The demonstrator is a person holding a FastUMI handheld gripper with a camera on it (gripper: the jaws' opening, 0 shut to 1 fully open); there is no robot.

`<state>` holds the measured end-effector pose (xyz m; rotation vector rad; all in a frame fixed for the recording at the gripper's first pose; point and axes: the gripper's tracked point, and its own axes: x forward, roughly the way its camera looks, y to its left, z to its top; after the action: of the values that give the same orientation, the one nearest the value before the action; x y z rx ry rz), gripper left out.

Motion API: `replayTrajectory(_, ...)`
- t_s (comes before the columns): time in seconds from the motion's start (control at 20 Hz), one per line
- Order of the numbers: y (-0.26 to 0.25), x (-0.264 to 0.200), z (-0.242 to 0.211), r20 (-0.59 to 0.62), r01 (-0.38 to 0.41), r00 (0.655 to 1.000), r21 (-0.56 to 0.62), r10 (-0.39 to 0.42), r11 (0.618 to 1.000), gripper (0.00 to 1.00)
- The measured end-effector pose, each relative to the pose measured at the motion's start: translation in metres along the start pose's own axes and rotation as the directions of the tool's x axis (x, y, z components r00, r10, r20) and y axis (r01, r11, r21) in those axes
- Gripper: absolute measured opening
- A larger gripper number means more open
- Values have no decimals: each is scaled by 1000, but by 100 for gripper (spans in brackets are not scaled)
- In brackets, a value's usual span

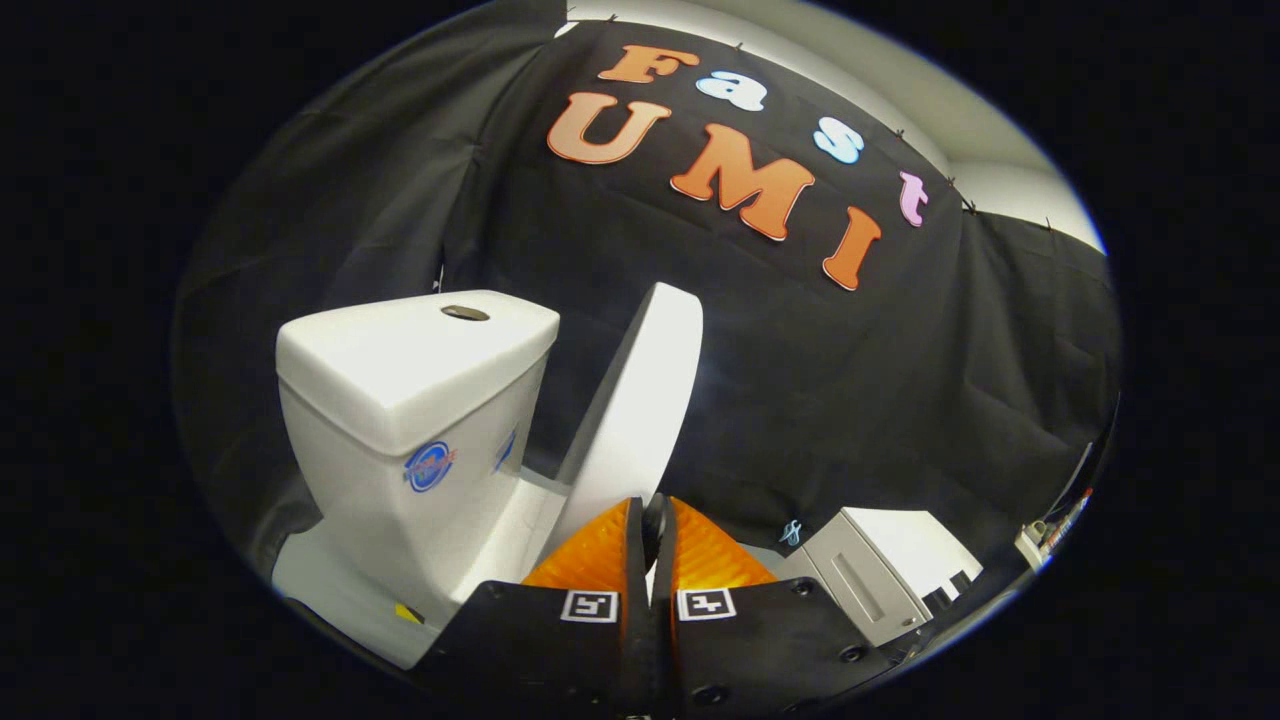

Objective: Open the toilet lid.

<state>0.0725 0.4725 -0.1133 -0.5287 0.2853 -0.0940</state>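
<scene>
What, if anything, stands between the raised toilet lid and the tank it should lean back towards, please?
Nothing visible does. The toilet lid stands nearly upright, its lower edge pinched in the closed gripper, and the gap between it and the tank looks clear.

Lid's (640,400) lower edge behind fingers (600,555)

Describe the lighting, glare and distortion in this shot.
Gripper view: strong fisheye bend tilts the toilet tank and curves the raised lid; bright light washes out the lid's face and the tank top; the black cloth behind stays dim; the tool, fingers closed on the lid's edge, looks sharp.
</scene>
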Motion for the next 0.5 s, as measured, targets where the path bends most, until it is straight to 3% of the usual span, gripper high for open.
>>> replayTrajectory(0.3, 75, -10, 20, 42, -41, 998, -133, 47, 990, 8)
replayTrajectory(0.4, 71, -16, 17, 41, 12, 999, -163, -6, 987, 8)
replayTrajectory(0.5, 71, -11, 17, 39, 16, 999, -146, -10, 989, 8)
